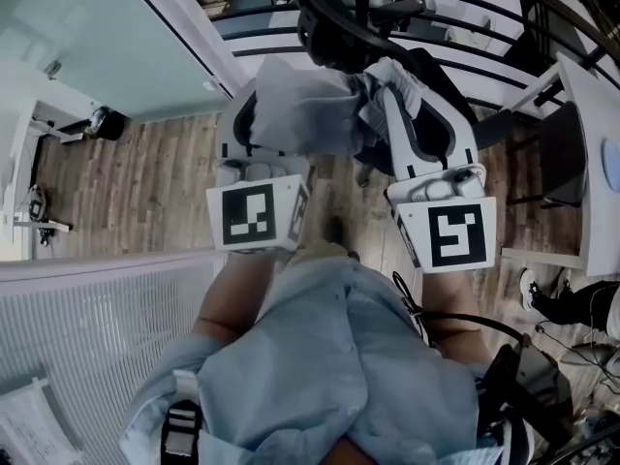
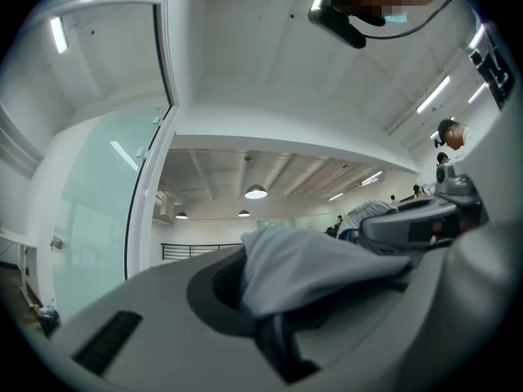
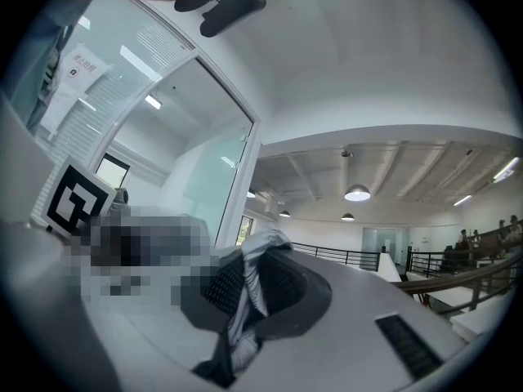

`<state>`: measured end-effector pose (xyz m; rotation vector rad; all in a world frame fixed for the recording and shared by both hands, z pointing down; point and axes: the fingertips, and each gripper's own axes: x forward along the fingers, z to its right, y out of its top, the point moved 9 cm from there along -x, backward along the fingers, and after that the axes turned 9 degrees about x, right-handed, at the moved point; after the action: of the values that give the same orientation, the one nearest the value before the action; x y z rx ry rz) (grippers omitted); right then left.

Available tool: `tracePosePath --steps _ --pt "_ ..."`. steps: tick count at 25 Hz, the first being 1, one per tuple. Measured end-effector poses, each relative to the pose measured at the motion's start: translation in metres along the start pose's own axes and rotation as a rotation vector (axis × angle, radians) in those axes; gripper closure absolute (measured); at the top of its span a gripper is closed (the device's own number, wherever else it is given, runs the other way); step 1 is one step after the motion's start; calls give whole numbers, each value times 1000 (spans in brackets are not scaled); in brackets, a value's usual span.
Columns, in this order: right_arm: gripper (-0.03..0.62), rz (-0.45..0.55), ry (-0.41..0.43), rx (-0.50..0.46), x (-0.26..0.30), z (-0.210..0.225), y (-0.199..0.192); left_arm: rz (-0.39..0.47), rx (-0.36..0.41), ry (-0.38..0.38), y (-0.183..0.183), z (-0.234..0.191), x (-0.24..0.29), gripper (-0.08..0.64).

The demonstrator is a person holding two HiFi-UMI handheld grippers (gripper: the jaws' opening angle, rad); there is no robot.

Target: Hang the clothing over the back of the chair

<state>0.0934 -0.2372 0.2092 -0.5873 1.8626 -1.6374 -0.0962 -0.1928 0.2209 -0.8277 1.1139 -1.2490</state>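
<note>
Wood-plank floor, a glass partition and a railing frame an open office, where I stand just short of the black chair with a garment raised before me. My left claw is pressed together on a thick fold of the clothing, and my right claw is likewise closed, pinching what appears to be a ribbed, striped edge, perhaps a hem or cuff, though the wide lens makes that hard to confirm. The pale grey-blue cloth is bunched between the two claws, held up at about chair height and hanging clear of the floor, with none of it yet on the chair. By my reading, this is the carrying step: the garment is gripped but not draped. The next move calls for lifting it above the backrest, spreading my claws apart to open the bundle, and lowering it so that cloth falls on both sides before I let go.
</note>
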Motion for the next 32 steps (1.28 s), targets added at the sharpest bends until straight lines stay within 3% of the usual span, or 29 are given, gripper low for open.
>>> tracePosePath --steps 11,25,32 --pt "557 126 82 -110 85 39 78 142 22 43 47 -69 89 537" --pt "557 180 59 -110 164 144 93 113 58 89 53 -77 181 537" --pt "557 112 41 -86 188 174 64 33 66 84 31 -74 206 537"
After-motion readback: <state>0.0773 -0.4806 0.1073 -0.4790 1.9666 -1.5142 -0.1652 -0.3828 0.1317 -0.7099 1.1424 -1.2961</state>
